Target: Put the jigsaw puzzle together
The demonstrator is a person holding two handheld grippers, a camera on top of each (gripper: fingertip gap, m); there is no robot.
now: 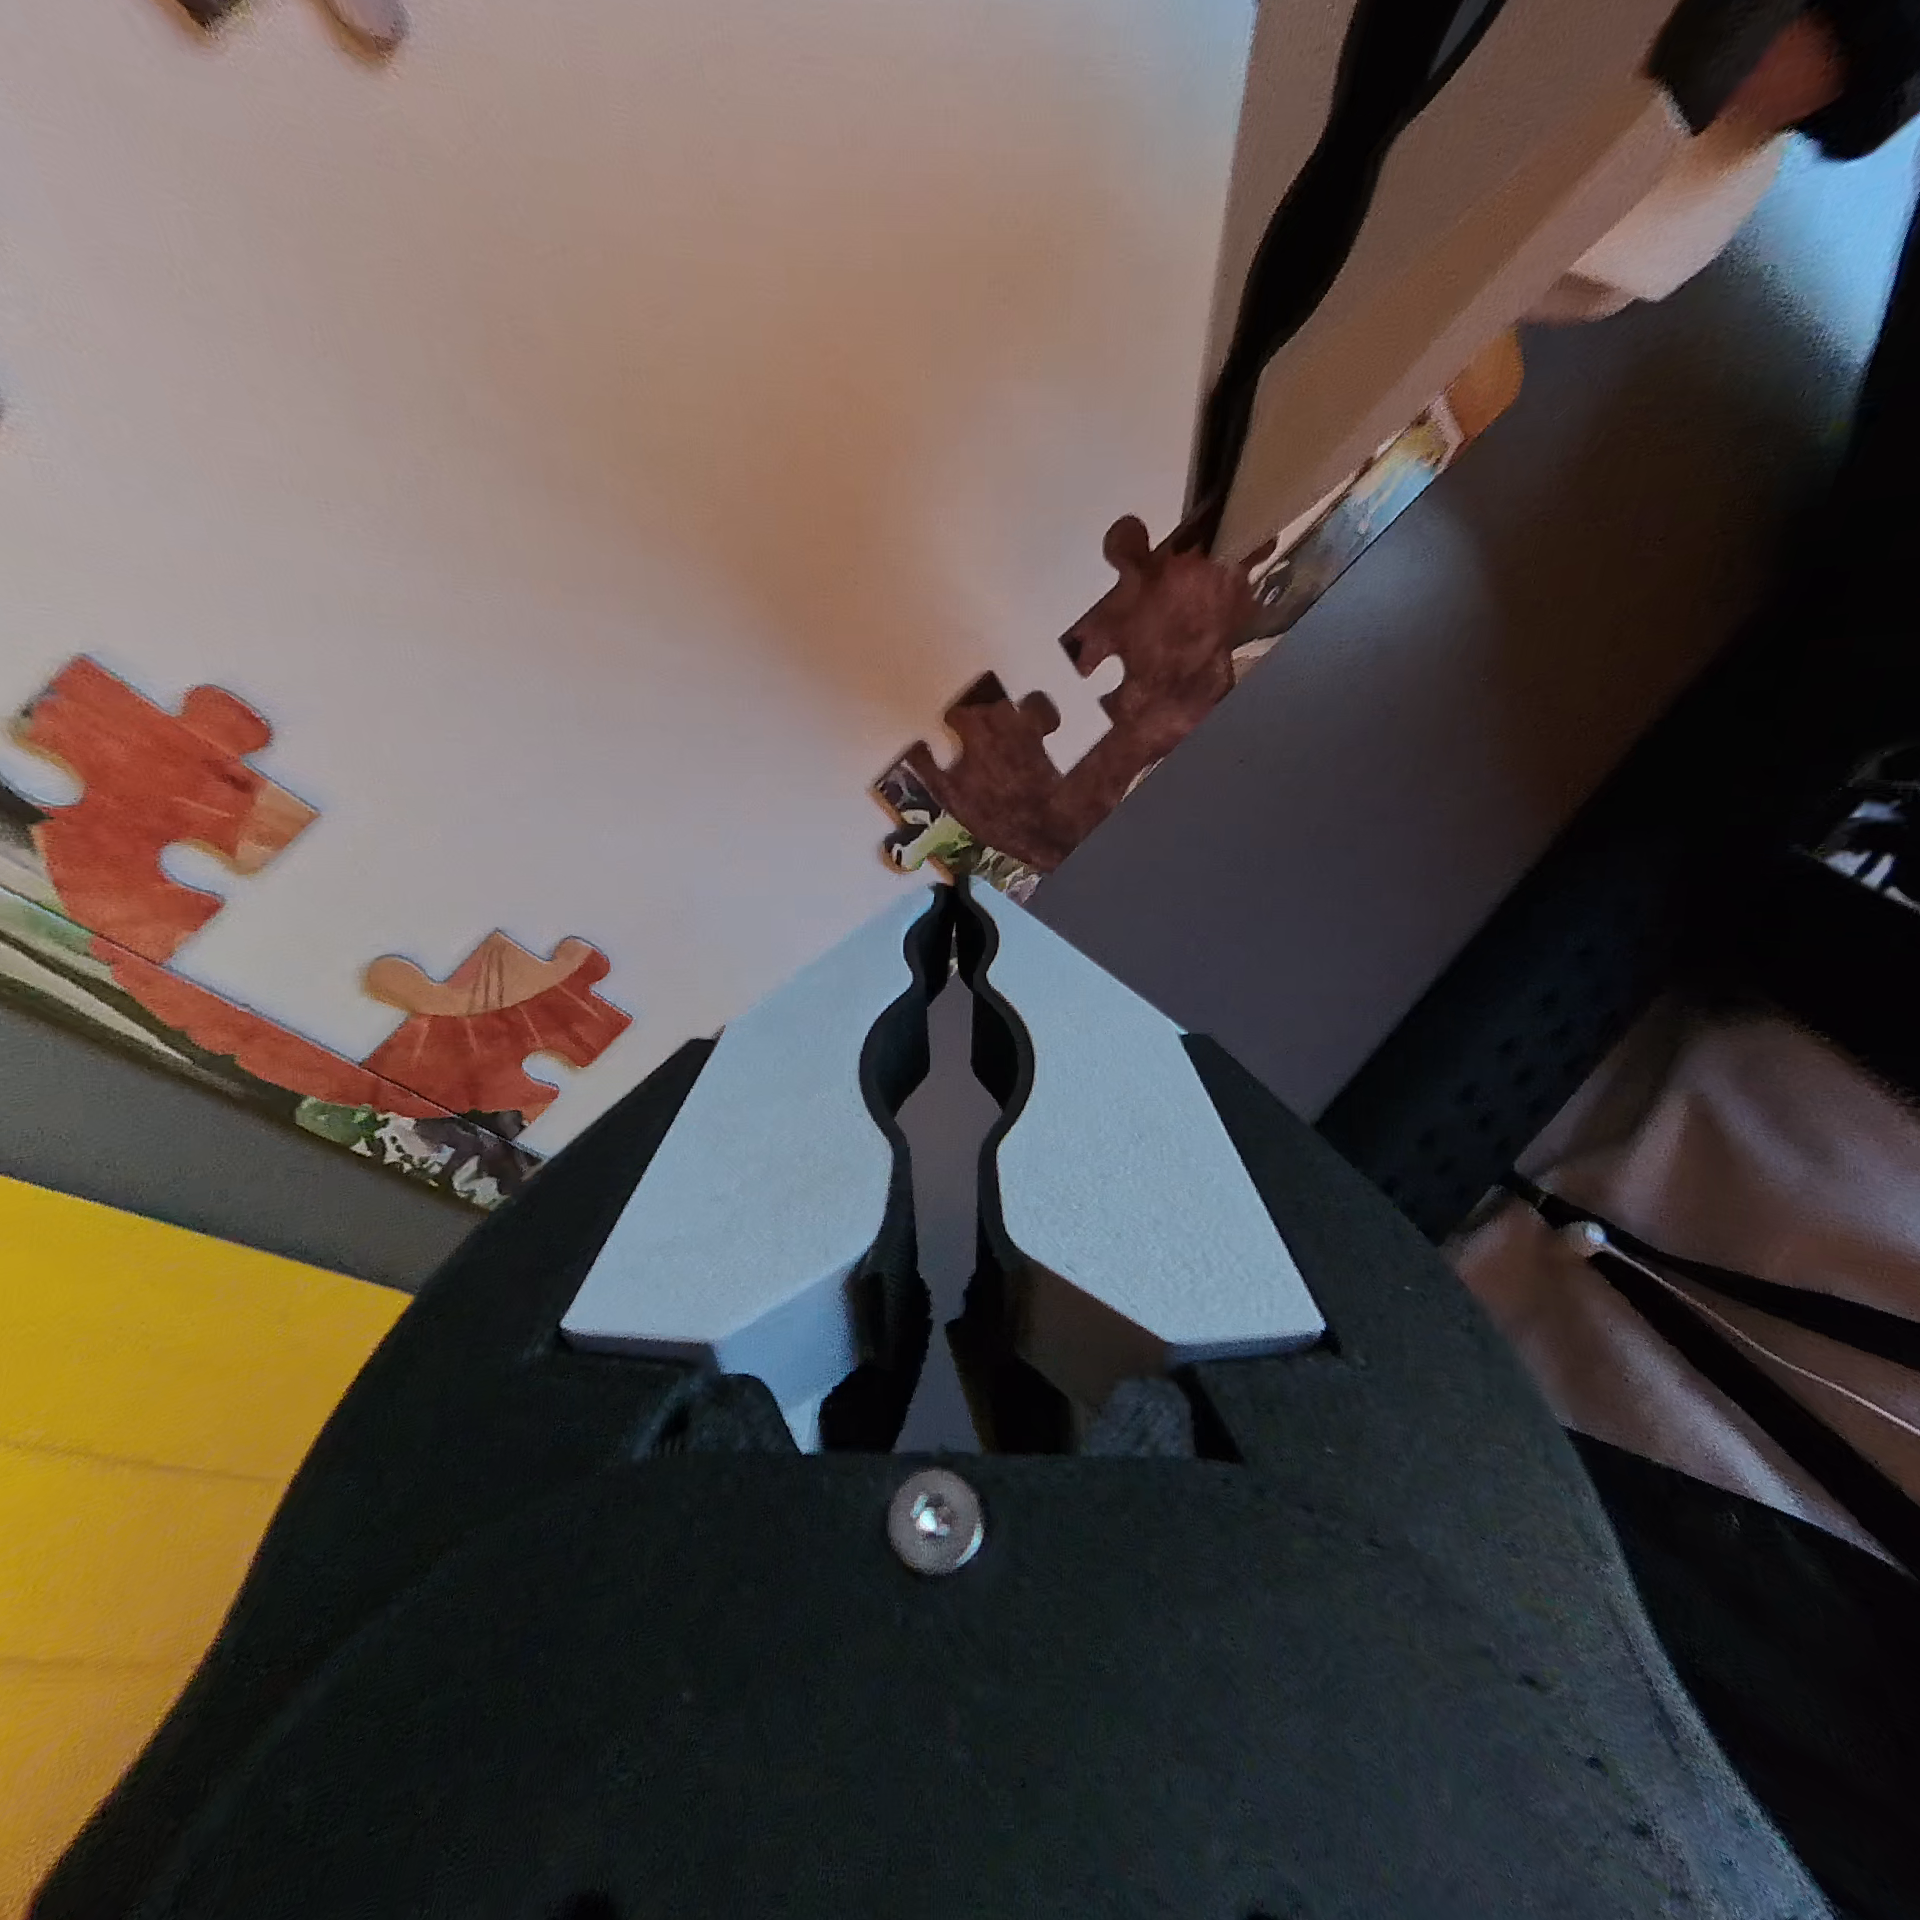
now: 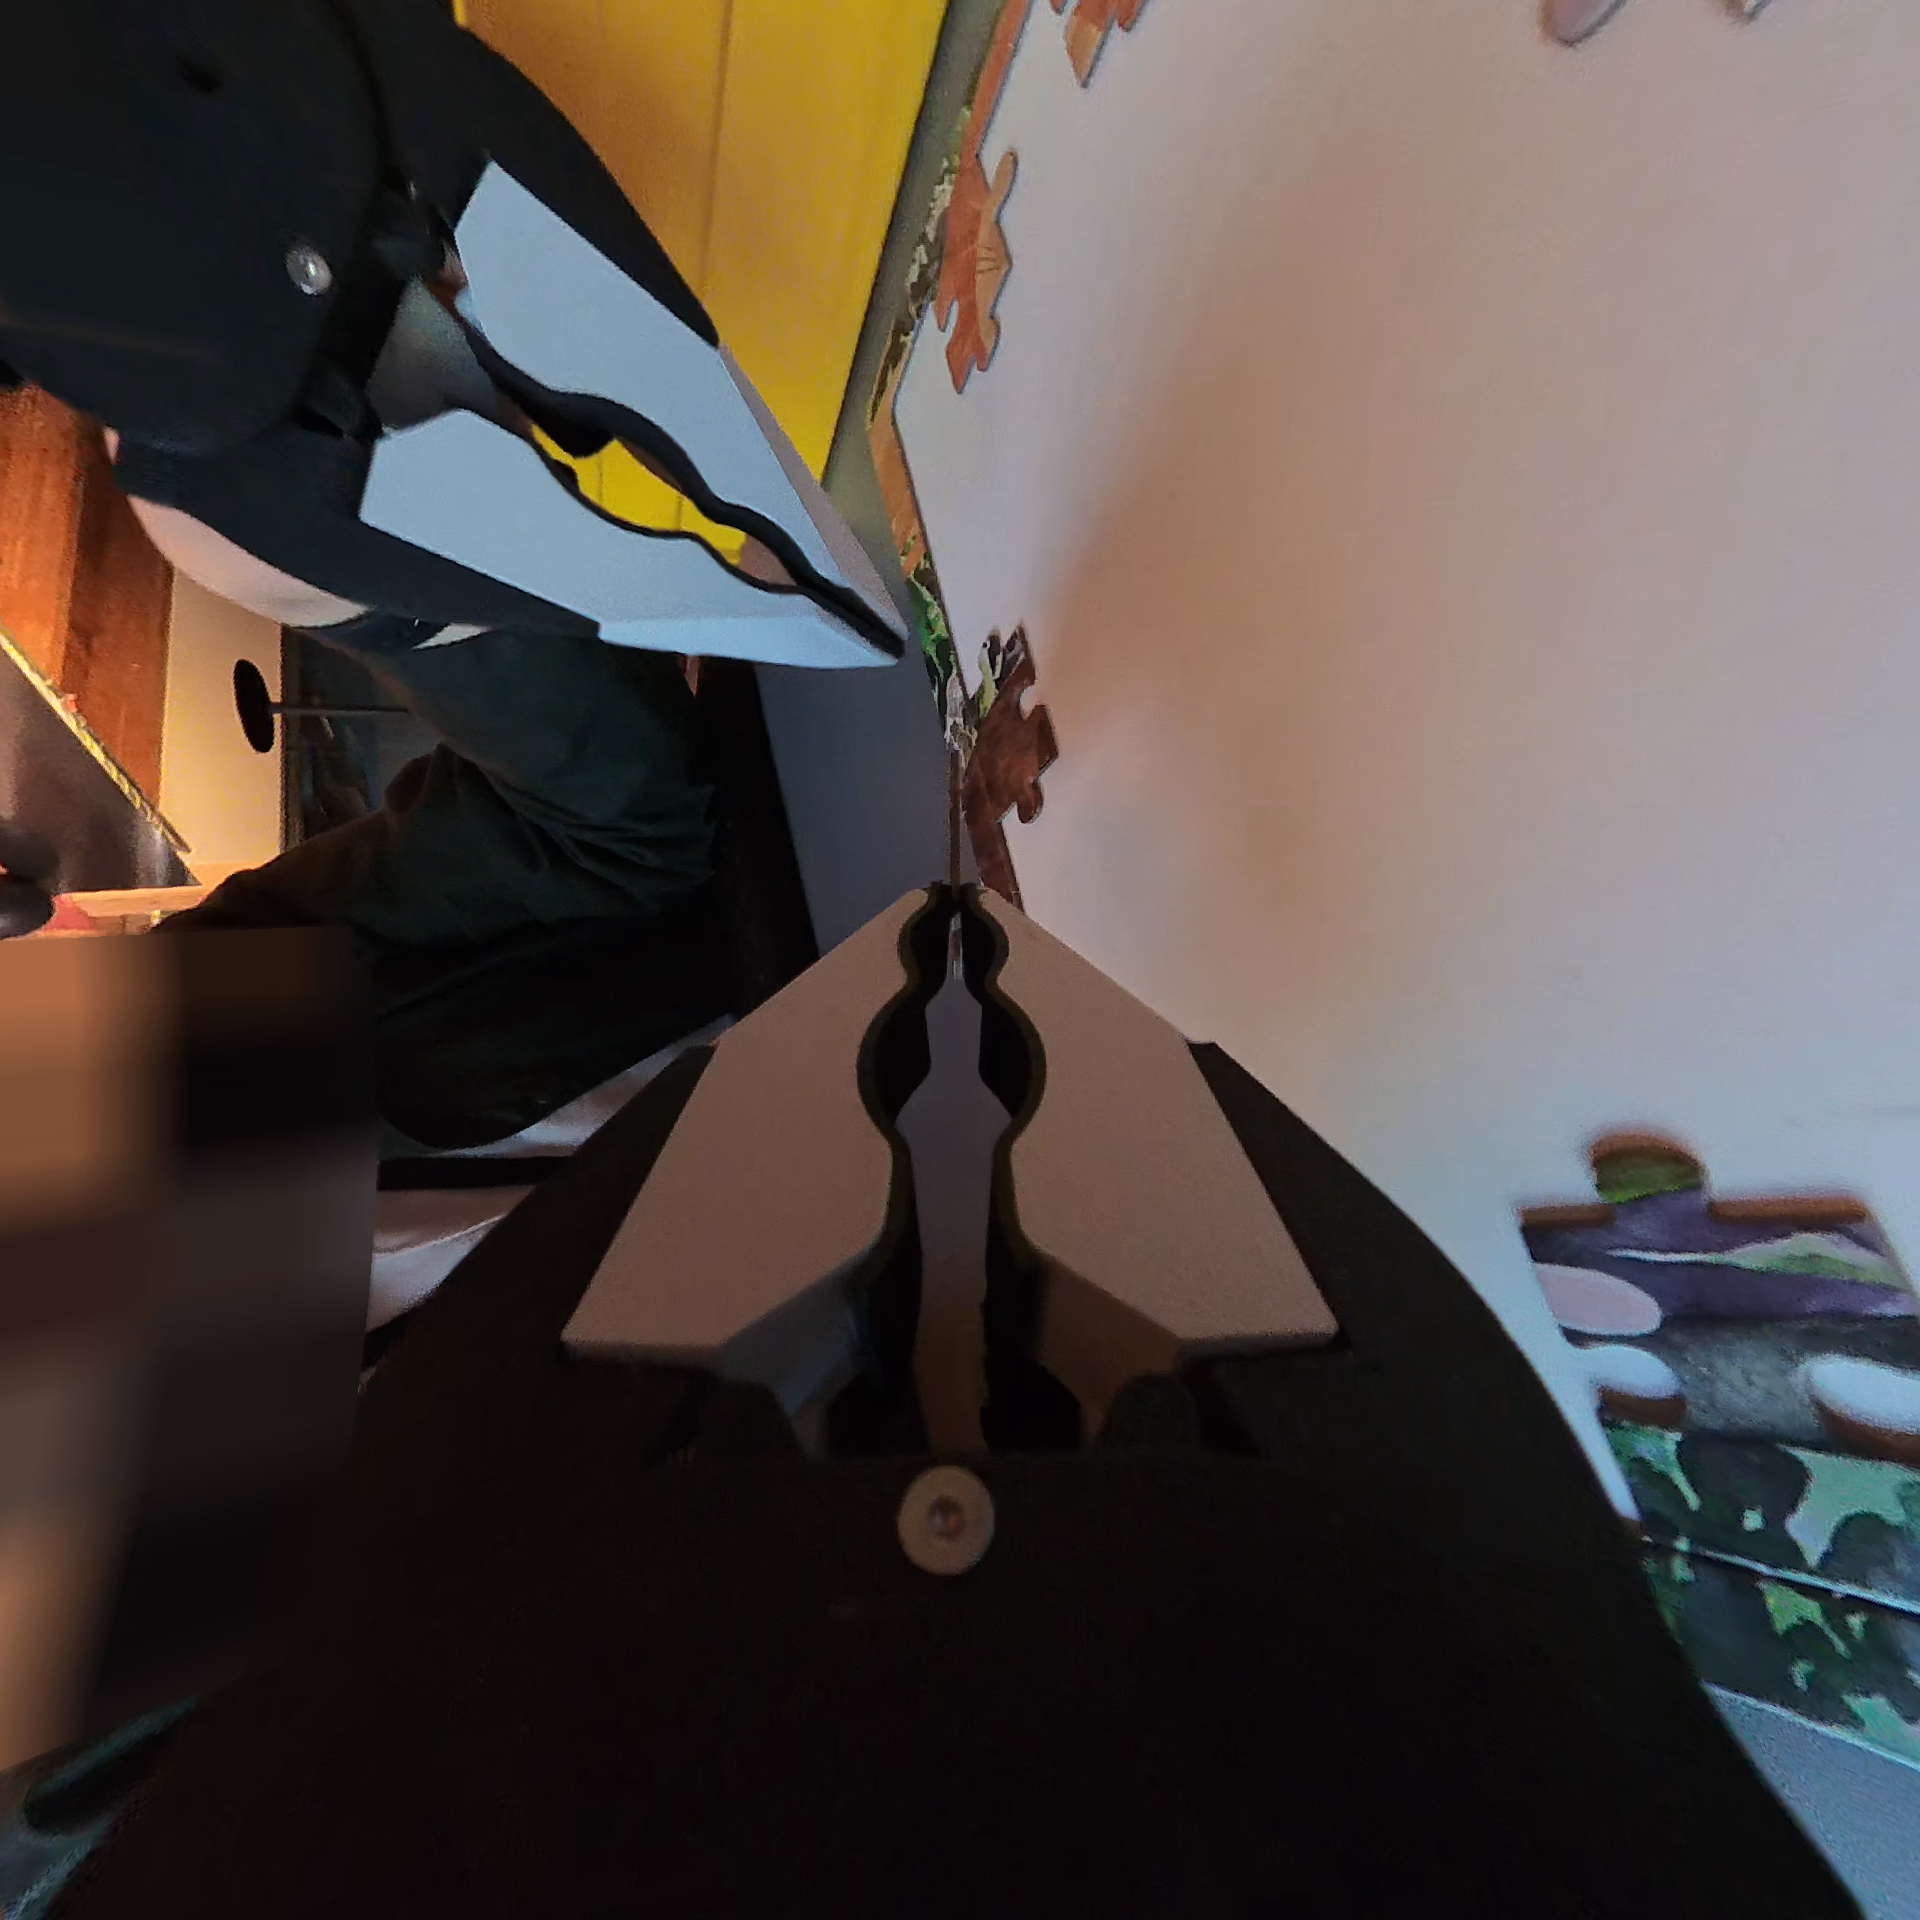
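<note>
A short strip of joined brown puzzle pieces (image 1: 1049,769) with a green and black corner lies at the edge of the white table (image 1: 623,416). My left gripper (image 1: 953,889) is shut, its tips pinching that green corner. It also shows in the right wrist view (image 2: 896,649), at the strip's far end. My right gripper (image 2: 953,891) is shut on the near end of the same strip (image 2: 1003,758), which I see edge-on as a thin line running into the pads. The right gripper's fingers (image 1: 1621,239) reach in from the upper right of the left wrist view.
Red and orange joined pieces (image 1: 156,800) (image 1: 499,1023) lie along the table's left edge. An assembled patch of green, purple and grey pieces (image 2: 1745,1371) lies at the lower right. A yellow surface (image 1: 156,1455) sits beyond the table. A person in dark clothes (image 2: 520,831) is beside it. Tip to tip, the grippers are about 7 centimeters apart.
</note>
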